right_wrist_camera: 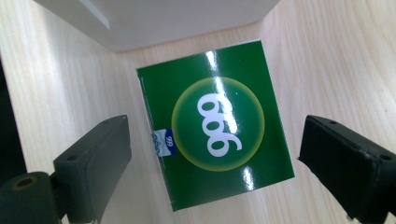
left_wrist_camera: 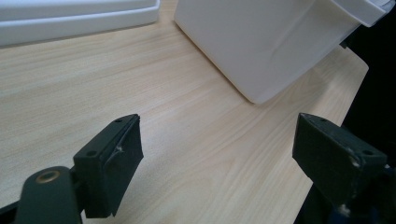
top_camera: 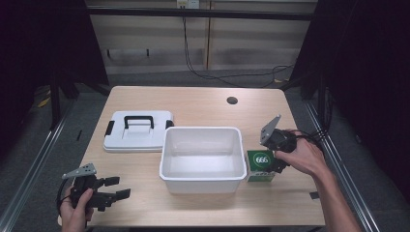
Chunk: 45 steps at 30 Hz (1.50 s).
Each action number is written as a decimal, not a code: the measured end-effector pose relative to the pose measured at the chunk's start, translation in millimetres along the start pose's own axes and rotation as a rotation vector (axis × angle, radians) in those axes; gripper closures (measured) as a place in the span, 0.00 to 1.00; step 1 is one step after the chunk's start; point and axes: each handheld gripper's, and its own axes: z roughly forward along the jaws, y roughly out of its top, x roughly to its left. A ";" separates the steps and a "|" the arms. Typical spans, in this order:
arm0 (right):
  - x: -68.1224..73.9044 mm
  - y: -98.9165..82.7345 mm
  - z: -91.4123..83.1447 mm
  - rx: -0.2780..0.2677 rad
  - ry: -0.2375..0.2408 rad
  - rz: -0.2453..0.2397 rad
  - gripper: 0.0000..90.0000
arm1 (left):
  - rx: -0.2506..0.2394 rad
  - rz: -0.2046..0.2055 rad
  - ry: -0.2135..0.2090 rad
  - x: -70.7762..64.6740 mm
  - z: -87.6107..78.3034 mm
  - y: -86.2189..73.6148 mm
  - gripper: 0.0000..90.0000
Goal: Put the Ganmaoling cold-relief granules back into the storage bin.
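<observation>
A green box [top_camera: 261, 165] marked 666 stands on the table just right of the white bin [top_camera: 202, 158]. My right gripper [top_camera: 279, 155] hovers at its right side, open. In the right gripper view the green box [right_wrist_camera: 215, 128] lies between and beyond the two spread jaws, which do not touch it. My left gripper [top_camera: 116, 187] rests near the table's front left corner, open and holding nothing. In the left gripper view the white bin [left_wrist_camera: 266, 42] is ahead of the jaws, with bare wood between them.
A white lid [top_camera: 138, 131] with a black handle and latches lies flat left of the bin; the lid's edge [left_wrist_camera: 74, 18] is seen in the left gripper view. A round cable hole [top_camera: 232, 100] sits at the table's far side. Dark curtains flank the table.
</observation>
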 end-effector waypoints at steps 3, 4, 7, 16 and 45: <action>-0.3 3.9 4.3 0.031 0.016 -0.009 0.09 | 0.000 -0.001 -0.001 -0.1 0.4 -0.1 0.18; -1.1 4.9 5.6 0.035 0.015 -0.016 0.09 | 0.001 0.000 -0.001 -0.1 0.4 -0.1 0.18; -1.6 8.4 9.9 0.052 0.022 -0.032 0.09 | 0.001 0.000 -0.003 0.0 0.6 -0.1 0.18; -3.9 10.5 22.2 0.109 0.036 -0.083 0.09 | 0.003 0.002 -0.007 0.1 0.6 -0.1 0.18; -5.5 15.6 38.9 0.175 0.051 -0.120 0.15 | 0.017 0.004 -0.010 -0.2 1.9 -0.2 0.18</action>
